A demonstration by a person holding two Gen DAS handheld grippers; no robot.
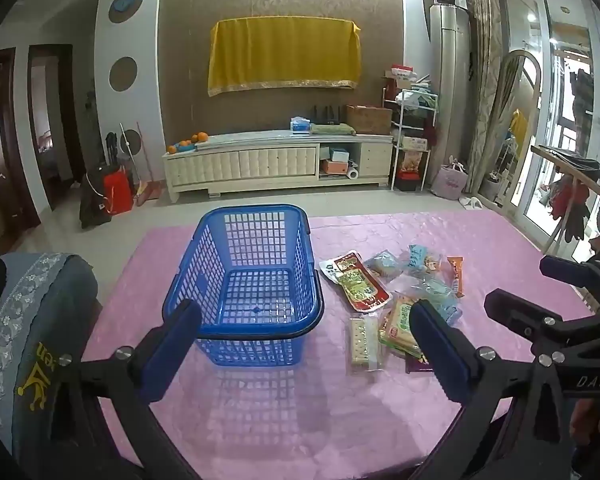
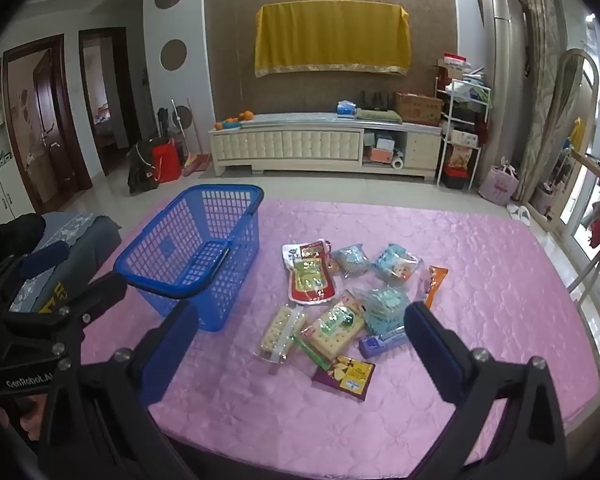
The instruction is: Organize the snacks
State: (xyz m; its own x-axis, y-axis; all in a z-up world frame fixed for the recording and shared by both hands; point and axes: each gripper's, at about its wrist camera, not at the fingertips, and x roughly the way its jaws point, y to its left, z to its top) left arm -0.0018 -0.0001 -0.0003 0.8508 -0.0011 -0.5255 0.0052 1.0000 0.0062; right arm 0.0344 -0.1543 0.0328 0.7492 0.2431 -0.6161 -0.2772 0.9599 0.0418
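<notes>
An empty blue plastic basket (image 1: 252, 280) stands on the pink tablecloth (image 1: 260, 420); it also shows in the right wrist view (image 2: 196, 252). A pile of snack packets lies to its right: a red and yellow pouch (image 2: 310, 276), a cracker pack (image 2: 278, 334), a green biscuit pack (image 2: 334, 330), light blue packets (image 2: 396, 262), an orange bar (image 2: 434, 284) and a purple packet (image 2: 346, 372). My left gripper (image 1: 304, 340) is open, hovering just before the basket. My right gripper (image 2: 300, 348) is open above the near snacks, empty.
A chair with a grey-blue cover (image 1: 32, 320) stands at the table's left edge. A white TV cabinet (image 1: 276, 160) stands beyond the table against the far wall. A clothes rack (image 2: 596, 200) is on the right by the glass doors.
</notes>
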